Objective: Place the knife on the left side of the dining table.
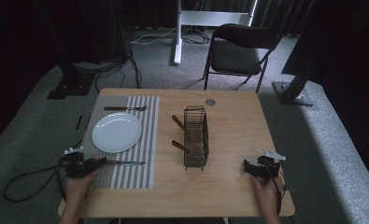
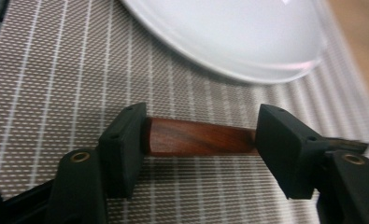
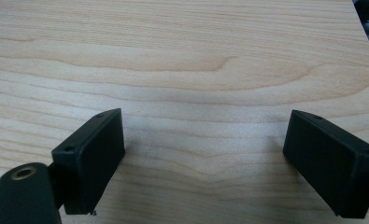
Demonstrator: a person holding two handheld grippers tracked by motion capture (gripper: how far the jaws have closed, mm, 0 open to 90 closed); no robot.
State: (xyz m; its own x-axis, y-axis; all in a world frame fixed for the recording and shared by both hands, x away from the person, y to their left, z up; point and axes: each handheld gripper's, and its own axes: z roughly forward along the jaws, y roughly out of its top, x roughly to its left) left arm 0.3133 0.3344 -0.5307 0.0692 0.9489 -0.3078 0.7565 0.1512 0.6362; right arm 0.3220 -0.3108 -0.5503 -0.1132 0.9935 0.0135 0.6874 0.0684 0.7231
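Left hand-held gripper (image 1: 99, 162) sits low at the near-left edge of the striped placemat (image 1: 140, 140), jaws apart around the wooden handle of a table knife (image 1: 126, 163). In the left gripper view the handle (image 2: 198, 137) lies lengthwise across the gap between the two pads, flat on the mat. Left pad looks to be at the handle's butt end, contact not clear; the right pad covers the blade end. No squeeze on the handle, so open. Knife lies on the mat just in front of the white plate (image 1: 117, 132), blade pointing toward the wire cutlery basket (image 1: 195, 137). Plate rests on the placemat; a fork (image 1: 125, 108) lies on the mat at the far side of the plate. Basket stands mid-worktop (image 1: 233, 186), two wooden-handled utensils (image 1: 178, 123) sticking out of its left side. Right hand-held gripper (image 1: 245, 167) rests on bare worktop near the right front corner, well apart from the basket. Right gripper view: jaws wide apart, just wood grain between them, open.
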